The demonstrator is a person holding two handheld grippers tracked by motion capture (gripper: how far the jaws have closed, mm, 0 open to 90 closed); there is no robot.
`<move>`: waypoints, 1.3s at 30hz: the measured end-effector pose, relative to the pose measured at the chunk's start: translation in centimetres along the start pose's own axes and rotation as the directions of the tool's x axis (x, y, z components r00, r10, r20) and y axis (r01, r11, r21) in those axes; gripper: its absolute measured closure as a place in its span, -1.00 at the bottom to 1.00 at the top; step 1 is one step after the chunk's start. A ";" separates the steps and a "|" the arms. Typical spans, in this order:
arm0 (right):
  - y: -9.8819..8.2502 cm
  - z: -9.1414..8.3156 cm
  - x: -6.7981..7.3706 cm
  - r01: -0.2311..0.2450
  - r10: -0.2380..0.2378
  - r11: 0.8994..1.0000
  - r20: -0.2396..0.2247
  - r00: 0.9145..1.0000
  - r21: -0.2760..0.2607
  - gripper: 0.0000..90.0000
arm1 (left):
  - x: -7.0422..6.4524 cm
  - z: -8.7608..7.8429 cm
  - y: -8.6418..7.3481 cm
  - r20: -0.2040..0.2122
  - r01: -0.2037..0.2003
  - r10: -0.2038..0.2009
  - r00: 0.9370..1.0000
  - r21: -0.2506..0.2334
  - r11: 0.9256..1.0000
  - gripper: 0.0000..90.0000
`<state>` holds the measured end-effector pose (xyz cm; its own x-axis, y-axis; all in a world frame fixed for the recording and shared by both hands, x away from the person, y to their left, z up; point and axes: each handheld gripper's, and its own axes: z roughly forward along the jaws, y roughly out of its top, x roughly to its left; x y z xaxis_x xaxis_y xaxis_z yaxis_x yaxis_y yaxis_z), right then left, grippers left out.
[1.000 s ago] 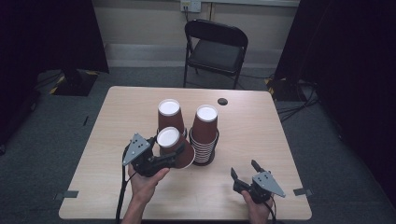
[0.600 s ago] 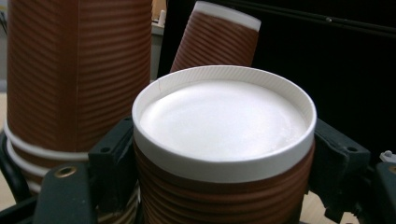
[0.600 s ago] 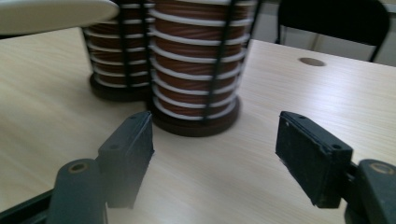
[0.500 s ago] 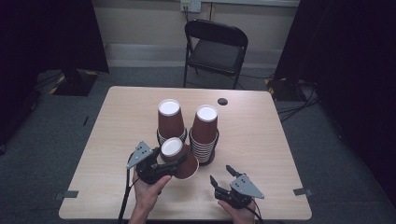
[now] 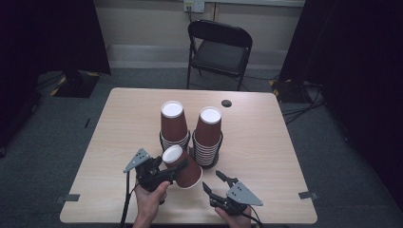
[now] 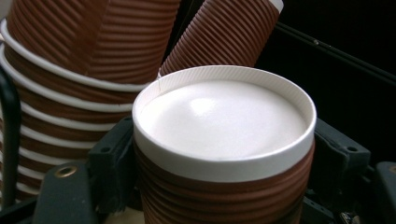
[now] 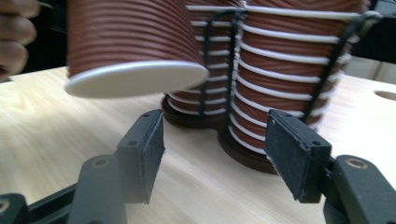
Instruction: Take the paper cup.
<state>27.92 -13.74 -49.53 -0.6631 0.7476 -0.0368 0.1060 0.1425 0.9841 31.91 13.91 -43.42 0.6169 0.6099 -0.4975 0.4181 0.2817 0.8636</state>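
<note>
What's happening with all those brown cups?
A person is working with a gripper in each hand. The left gripper is shut on one upside-down brown cup, holding it tilted above the table, in front of two cup stacks in wire holders. The right gripper sits close by, its fingers holding nothing; they have just been closing partway.

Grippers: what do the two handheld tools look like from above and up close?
Both are black two-jaw tools. The left gripper and right gripper each carry a grey three-cornered plate; a black cable trails from the left. The right's flat rectangular pads are dark. No sleeves show.
</note>
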 end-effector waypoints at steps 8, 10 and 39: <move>0.2 0.4 0.9 0.008 -0.012 0.998 -0.075 0.997 -0.058 -0.11 | 0.2 -0.5 -0.5 0.017 0.082 -0.081 0.997 -0.021 0.996 -0.51; 0.3 0.5 1.0 0.016 -0.022 0.998 -0.088 0.996 -0.066 -0.08 | 0.5 -0.5 -0.7 0.022 0.112 -0.112 0.993 -0.023 0.993 -0.51; 1.5 2.5 1.3 0.098 -0.114 0.983 -0.099 0.989 -0.155 0.15 | 1.5 -0.4 -2.6 0.119 0.344 -0.342 0.932 0.004 0.939 -0.51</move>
<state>29.13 -10.94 -48.57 -0.7406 0.6590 -0.1313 -0.0753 0.1127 0.9908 31.52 14.39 -46.37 0.5114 0.3842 -0.7687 0.6072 0.4715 0.6395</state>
